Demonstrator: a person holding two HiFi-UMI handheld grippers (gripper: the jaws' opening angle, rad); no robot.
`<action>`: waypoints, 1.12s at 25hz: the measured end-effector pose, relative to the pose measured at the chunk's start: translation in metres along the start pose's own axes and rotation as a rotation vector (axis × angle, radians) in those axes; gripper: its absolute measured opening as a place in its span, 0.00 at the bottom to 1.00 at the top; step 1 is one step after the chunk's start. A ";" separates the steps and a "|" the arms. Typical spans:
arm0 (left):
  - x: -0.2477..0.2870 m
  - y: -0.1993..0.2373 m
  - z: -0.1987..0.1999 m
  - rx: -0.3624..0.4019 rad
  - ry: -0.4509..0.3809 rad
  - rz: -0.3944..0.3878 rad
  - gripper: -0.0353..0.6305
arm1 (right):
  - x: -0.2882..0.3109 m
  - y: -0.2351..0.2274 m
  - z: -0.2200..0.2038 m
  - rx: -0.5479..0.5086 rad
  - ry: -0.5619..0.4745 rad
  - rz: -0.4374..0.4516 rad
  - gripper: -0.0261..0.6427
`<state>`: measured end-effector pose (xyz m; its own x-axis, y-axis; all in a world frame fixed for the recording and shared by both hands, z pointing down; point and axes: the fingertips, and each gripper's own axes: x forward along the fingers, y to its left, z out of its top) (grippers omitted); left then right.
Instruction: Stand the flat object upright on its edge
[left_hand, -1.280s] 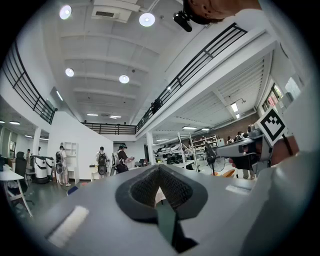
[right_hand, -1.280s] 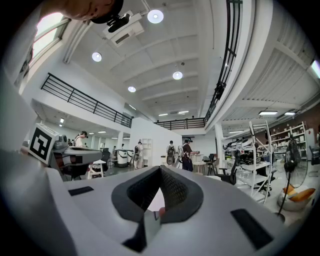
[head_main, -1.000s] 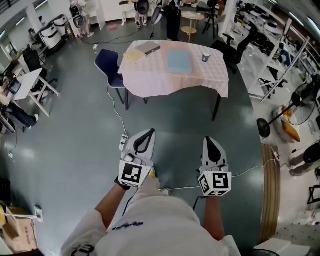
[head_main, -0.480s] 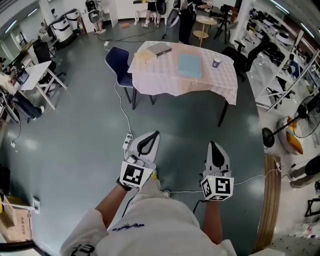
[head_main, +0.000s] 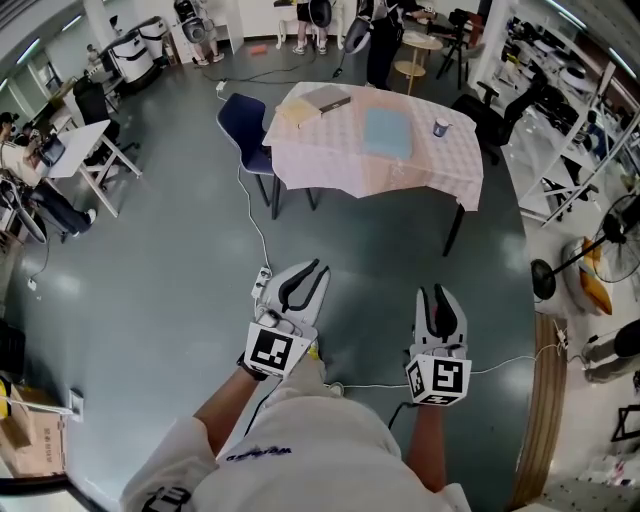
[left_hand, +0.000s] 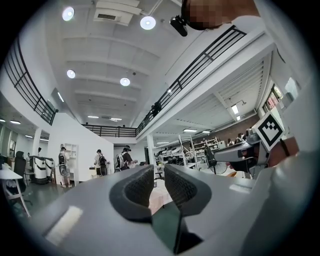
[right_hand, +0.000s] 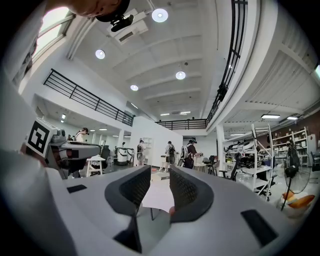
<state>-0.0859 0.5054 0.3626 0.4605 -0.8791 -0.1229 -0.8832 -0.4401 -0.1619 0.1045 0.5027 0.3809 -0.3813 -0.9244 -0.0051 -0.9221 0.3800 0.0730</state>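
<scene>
Left gripper (head_main: 310, 270): hovering level in front of the body, above the floor (head_main: 150, 300); jaws having just been opening, standing a narrow slit apart, gripping nothing.
Right gripper (head_main: 438, 293): hanging beside the left at much the same height; jaws likewise having just been opening, parted slightly, holding nothing, with only the far room showing through the gap.
Table (head_main: 455, 225): standing well ahead of both grippers, draped in a pale checked cloth (head_main: 420, 170), lying out of reach.
Task's thing: probably lying on that cloth, being either the blue flat object (head_main: 387, 132) near the middle or the grey flat object (head_main: 326, 98) at the far left corner; not telling from here which is meant. Both lying flat, neither being touched.
Stage: judging this as the very start, with the walk up to the table not yet done.
Risk, approach: cable (head_main: 255, 225) trailing across the floor toward the table; catching a foot on it while watching the tabletop.
Risk, grip: jaws parted this little possibly failing to straddle an edge, pushing the object along instead of lifting it.
Risk, cloth: bunching under a sliding edge, then tipping the object once raised.
Risk, neighbours: cup (head_main: 441, 127) sitting near the blue flat object on its right; getting knocked by a swinging right gripper.
</scene>
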 end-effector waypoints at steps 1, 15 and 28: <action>0.002 -0.002 0.000 0.001 0.001 0.001 0.16 | -0.001 -0.002 -0.001 0.001 0.001 0.000 0.23; 0.010 0.003 -0.011 0.001 0.035 0.000 0.74 | 0.010 -0.014 -0.011 0.037 0.011 0.009 0.78; 0.090 0.050 -0.049 -0.023 0.085 -0.010 0.76 | 0.090 -0.049 -0.023 0.042 0.077 -0.009 0.88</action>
<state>-0.0930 0.3956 0.3911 0.4607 -0.8868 -0.0374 -0.8810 -0.4518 -0.1404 0.1169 0.3996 0.4000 -0.3679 -0.9271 0.0716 -0.9282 0.3708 0.0316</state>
